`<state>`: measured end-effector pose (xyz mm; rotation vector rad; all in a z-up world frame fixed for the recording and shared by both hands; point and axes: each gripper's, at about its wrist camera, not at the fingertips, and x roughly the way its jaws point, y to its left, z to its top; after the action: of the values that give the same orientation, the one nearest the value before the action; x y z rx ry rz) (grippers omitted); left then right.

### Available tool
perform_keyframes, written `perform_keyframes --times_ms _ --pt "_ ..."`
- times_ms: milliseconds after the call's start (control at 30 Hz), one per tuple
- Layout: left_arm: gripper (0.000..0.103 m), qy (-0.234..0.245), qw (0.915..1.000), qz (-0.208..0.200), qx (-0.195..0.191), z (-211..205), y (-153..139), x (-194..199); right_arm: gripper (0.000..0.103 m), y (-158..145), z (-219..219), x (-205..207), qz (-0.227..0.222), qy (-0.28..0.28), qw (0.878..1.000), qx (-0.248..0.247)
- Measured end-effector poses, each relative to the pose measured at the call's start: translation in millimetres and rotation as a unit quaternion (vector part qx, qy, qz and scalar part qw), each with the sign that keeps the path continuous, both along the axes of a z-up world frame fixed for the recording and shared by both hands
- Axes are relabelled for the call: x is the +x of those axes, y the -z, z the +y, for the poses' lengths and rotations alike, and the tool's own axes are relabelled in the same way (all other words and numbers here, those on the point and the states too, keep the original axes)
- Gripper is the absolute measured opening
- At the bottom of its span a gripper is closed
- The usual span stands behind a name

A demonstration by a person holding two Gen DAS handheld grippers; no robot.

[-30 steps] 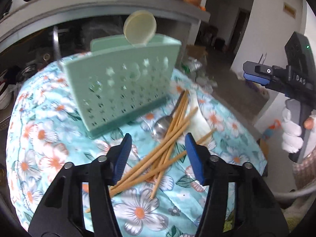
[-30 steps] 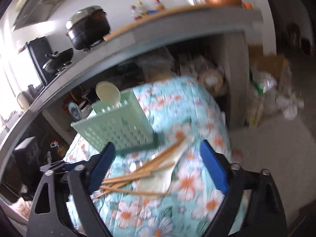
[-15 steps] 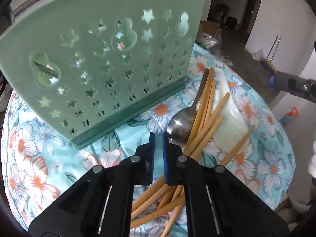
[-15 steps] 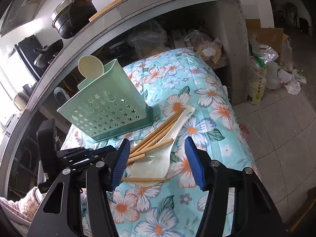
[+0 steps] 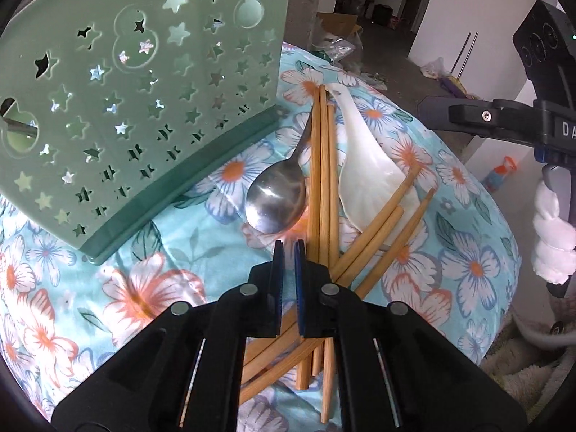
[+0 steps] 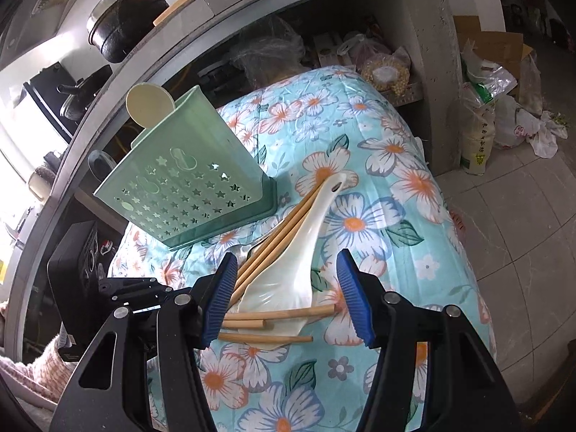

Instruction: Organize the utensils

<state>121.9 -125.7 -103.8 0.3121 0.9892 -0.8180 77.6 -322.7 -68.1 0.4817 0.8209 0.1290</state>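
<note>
Floral cloth [image 5: 151,259]; left jaws closed, empty.

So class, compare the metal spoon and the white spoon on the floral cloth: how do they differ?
The metal spoon is grey and shiny with a small round bowl; the white spoon is pearly, longer and broader. The metal spoon lies left of the chopsticks; the white spoon lies right, partly under them. Both lie flat, handles pointing away.

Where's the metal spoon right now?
In the left wrist view, the metal spoon lies on the floral cloth, between the green holder and the chopsticks, just ahead of the left gripper.
</note>
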Motion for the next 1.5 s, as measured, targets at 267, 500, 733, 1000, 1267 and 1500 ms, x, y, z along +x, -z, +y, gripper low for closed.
perform_keyframes --times_ms 267,500,733,1000,1267,1500 --pt "0.005 -0.008 0.9999 0.006 -0.01 5 1 2 0.056 12 -5 0 0.025 0.005 1.0 0.014" --pt "0.005 0.003 0.998 -0.038 -0.05 23 -26 -14 0.056 15 -7 -2 0.032 0.011 0.999 0.011" --pt "0.005 0.047 0.9968 -0.048 -0.044 4 -29 -28 0.056 21 -8 -2 0.044 0.017 0.999 0.008" --pt "0.006 0.066 0.9964 0.009 -0.053 -2 -17 -25 0.056 24 -18 -9 0.048 0.029 0.998 0.015" --pt "0.006 0.112 0.9919 0.038 -0.047 -6 -11 -38 0.056 27 -20 -10 0.049 0.028 0.998 0.023" --pt "0.008 0.118 0.9909 0.048 -0.044 -8 -9 -43 0.056 25 -19 -12 0.046 0.03 0.998 0.027"
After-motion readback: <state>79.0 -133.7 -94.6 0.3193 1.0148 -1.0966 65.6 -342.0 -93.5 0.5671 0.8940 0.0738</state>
